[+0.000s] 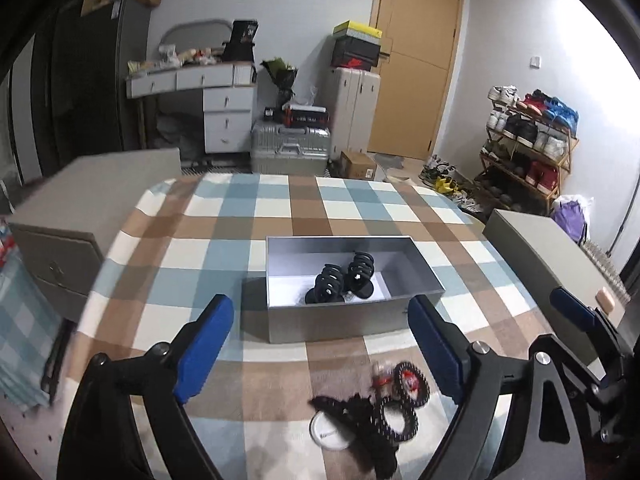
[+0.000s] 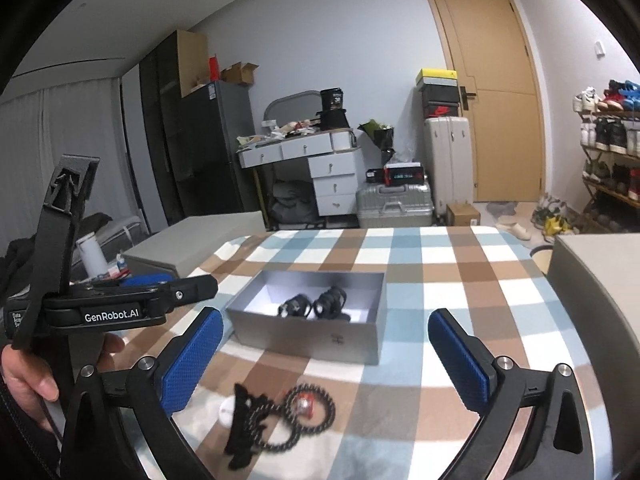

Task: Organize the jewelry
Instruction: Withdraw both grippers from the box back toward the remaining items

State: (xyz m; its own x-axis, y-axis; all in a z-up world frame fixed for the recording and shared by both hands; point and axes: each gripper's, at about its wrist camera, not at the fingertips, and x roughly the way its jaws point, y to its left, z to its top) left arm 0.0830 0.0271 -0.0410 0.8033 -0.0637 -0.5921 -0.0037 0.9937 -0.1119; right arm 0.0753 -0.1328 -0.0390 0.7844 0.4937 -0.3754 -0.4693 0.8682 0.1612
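Your left claw (image 1: 320,344) is spread wide, blue pads (image 1: 206,354) well apart, nothing between them. It hangs over the near part of the counter (image 1: 200,216), which is covered in a blue, brown and white checked cloth. Your right claw (image 2: 324,360) is also released, pads (image 2: 192,356) far apart and empty, hovering over the same near edge. In the left wrist view the right claw shows at the right border; in the right wrist view the left claw sits at the left with your hand (image 2: 24,376) on its grip.

Grey open box (image 1: 344,320) sits mid-counter, just beyond both claws. Inside it are two black coiled pieces (image 1: 344,278), side by side and touching, toward the near wall of the box. A small pale item lies by their base; too small to tell what.

Loose jewelry pile (image 1: 376,408) lies on the cloth near you, in front of the box and apart from it: black beaded rings (image 2: 310,406), a black ragged piece (image 2: 240,428), a small red-and-white bit inside one ring, and a white round disc (image 1: 326,432) partly under the pile. The pile is blurred. In the left view it lies toward the right finger; in the right view toward the left finger, so it lies between your two claws. Neither claw touches it.
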